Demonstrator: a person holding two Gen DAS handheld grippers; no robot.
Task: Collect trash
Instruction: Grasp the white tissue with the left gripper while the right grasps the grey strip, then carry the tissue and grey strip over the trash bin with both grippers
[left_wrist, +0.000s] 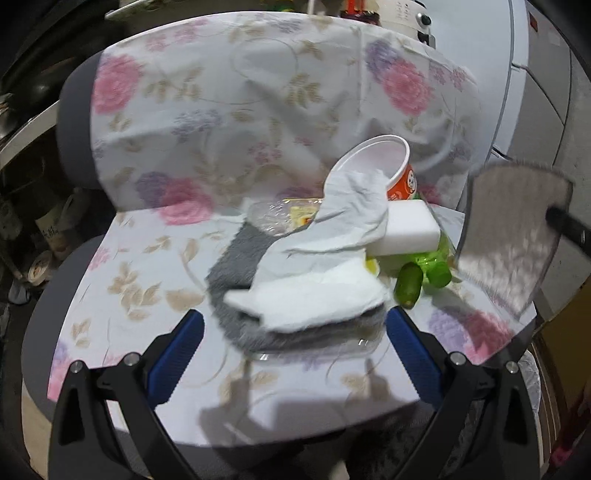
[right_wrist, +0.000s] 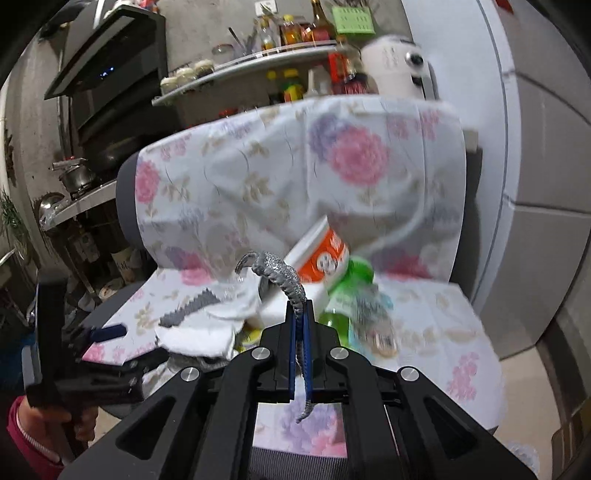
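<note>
1. Left wrist view: the left gripper (left_wrist: 295, 328) has its jaws wide open and empty, just short of the trash pile on the chair (left_wrist: 155, 266).
2. A tissue (left_wrist: 332, 258) drapes out of the tipped cup (left_wrist: 384, 166) onto a grey cloth (left_wrist: 236, 266); a white block (left_wrist: 406, 229) lies on a green bottle (left_wrist: 432, 269).
3. A silvery wrapper (left_wrist: 513, 232) hangs at the right, blurred.
4. Right wrist view: the right gripper (right_wrist: 301, 317) has its jaws closed on the wrapper (right_wrist: 280, 273), raised in front of the cup (right_wrist: 325, 258) and bottle (right_wrist: 347, 295).
5. A hand (right_wrist: 44, 413) holds the left gripper (right_wrist: 107, 332) at the left.

Orange cup (left_wrist: 404, 184), pink-flowered cloth (left_wrist: 221, 110)
</note>
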